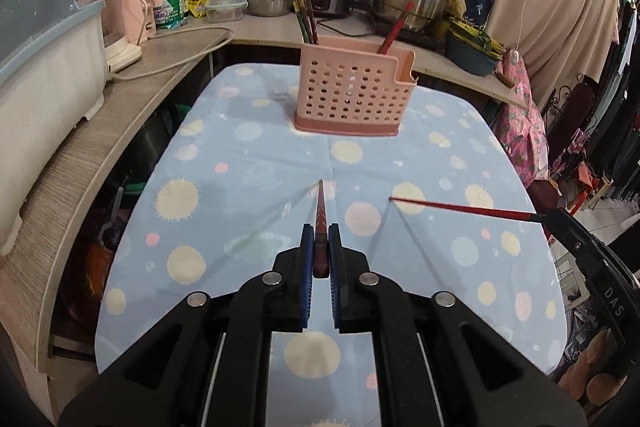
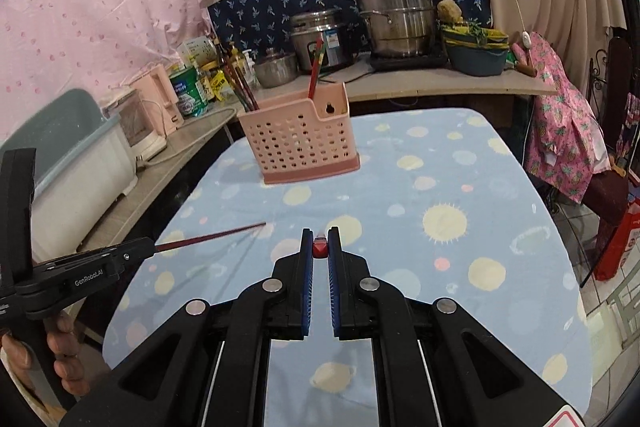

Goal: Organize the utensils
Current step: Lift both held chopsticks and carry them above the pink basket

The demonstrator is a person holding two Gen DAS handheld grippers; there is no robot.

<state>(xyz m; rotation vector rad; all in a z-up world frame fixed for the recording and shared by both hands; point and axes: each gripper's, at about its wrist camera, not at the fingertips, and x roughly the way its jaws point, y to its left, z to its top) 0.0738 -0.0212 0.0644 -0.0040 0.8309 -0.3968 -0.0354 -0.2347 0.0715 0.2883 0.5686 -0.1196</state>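
Two red chopsticks held above tabletop (image 1: 248, 163), one pinched in left gripper (image 1: 320, 247) jaws, one in right gripper (image 2: 320, 247) jaws. Light, stiff, slick sticks; thick-end grip looks best. Pink basket (image 1: 352, 95) ahead.

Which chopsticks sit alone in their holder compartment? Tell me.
The red chopsticks in the pink holder's right compartment; the darker bundle leans in the left.

Red chopsticks (image 1: 321, 223) (image 1: 460, 207) held level; pink holder (image 1: 354, 89) upright (w/ chopsticks).

A table (image 1: 280, 163) under a blue dotted cloth carries a pink utensil basket (image 1: 354, 91) upright
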